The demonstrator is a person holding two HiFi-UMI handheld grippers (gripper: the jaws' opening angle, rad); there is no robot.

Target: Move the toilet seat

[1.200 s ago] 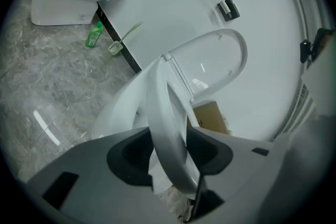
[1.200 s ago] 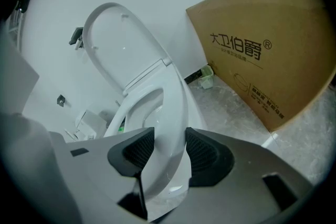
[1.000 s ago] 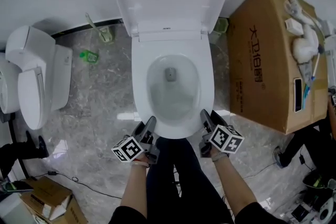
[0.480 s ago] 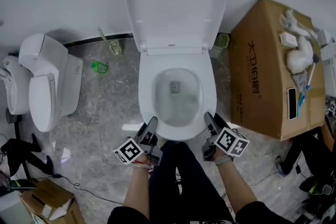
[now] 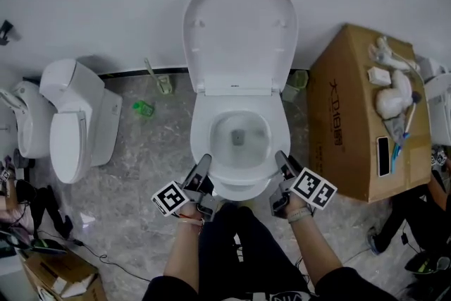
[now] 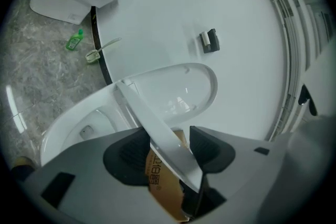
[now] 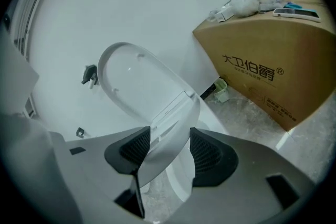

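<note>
Marble floor [image 5: 144, 166], white wall [image 5: 84, 3]; spare toilet [image 5: 70, 123] sitting left. Left gripper [image 5: 205, 181] and right gripper [image 5: 280, 181], jaws just been opening wide, are pinching the seat [image 5: 240, 187] at its front, tilted off the bowl [image 5: 239, 137]. Box [image 5: 345, 116] right; its top clutter [image 5: 391, 91] reading indistinct.

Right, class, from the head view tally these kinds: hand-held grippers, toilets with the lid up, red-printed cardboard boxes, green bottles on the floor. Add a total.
Grippers: 2, left and right, fingers just been opening, toilet seat between them
Toilets with lid up: 1
Red-printed cardboard boxes: 1
Green bottles: 1
Total: 5
</note>
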